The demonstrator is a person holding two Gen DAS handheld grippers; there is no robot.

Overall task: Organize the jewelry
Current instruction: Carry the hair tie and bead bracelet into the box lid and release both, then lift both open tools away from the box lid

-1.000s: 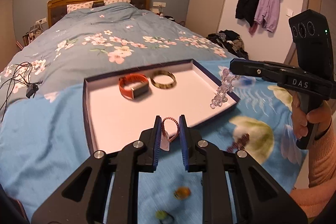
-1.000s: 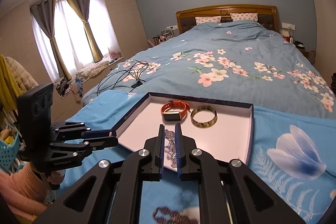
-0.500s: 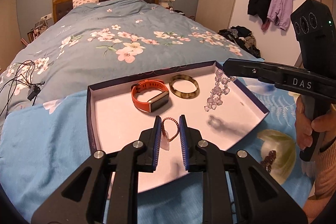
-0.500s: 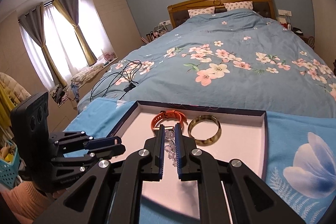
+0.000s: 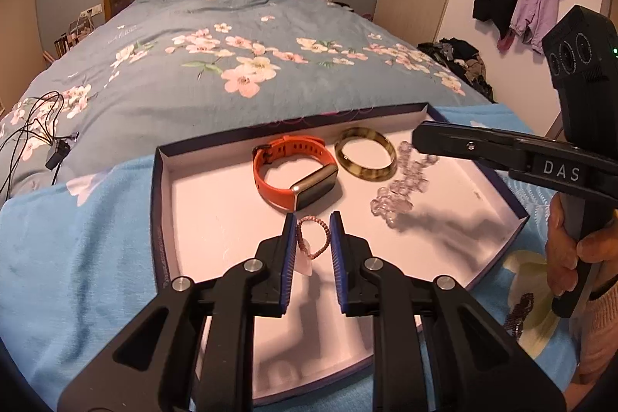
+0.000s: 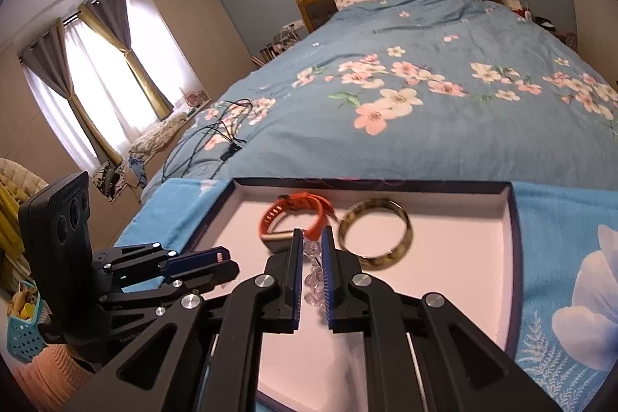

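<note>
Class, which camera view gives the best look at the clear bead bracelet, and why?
The left wrist view: the clear bead bracelet hangs in full from the right gripper over the tray, beside the bangle. The right wrist view shows only a few beads between the closed jaws.

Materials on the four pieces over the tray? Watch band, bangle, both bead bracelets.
Orange watch band: looks like matte silicone, with punched strap holes; metallic-looking case.
Bangle: glossy, mottled olive-brown, probably resin or horn; can't tell which.
Clear bead bracelet in the right gripper: transparent faceted beads, glass, crystal or acrylic.
Pink bead bracelet in the left gripper: tiny dull-pink beads, pale translucent pendant, material unclear.
</note>
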